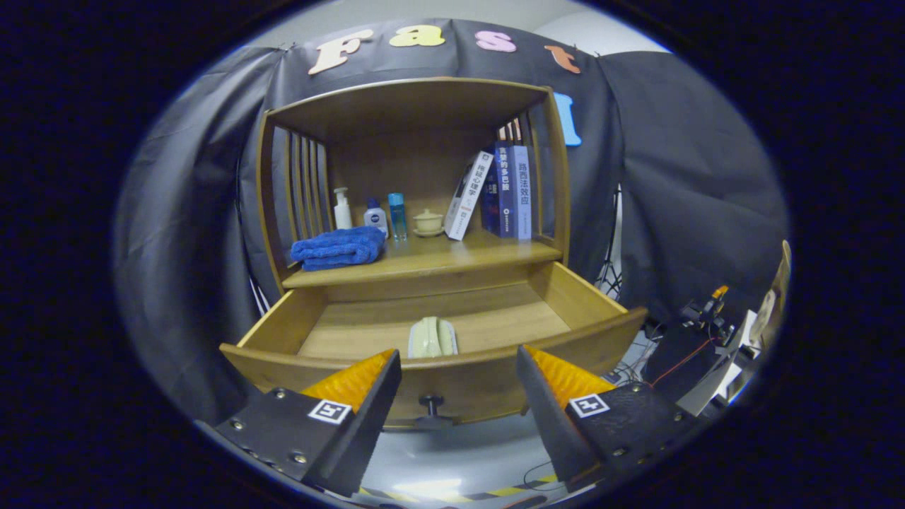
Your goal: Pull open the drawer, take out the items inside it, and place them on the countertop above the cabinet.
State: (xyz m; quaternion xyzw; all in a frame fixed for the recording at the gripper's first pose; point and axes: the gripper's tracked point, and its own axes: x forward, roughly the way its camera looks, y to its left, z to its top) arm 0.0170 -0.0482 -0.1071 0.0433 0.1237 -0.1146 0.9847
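The drawer [431, 332] of the wooden cabinet [417, 177] is being shown pulled fully open, its curved front panel lying just ahead of the gripper [458, 364]. The fingers [360, 378] are being held wide apart, with nothing gripped between them; the drawer's dark knob [430, 404] is being seen in the gap between them, at about 6 o'clock from the drawer. Inside the drawer, a pale, folded item [433, 338], possibly a cloth or pouch, is lying near the front panel, at 12 o'clock from the knob and just beyond the fingertips. On the bench [438, 258] above the drawer, a folded blue towel [338, 248] is resting at 9 o'clock, with three small bottles [371, 214] standing behind it. A small lidded cup [428, 221] is sitting near the middle, and a row of books [495, 191] is leaning at 3 o'clock.
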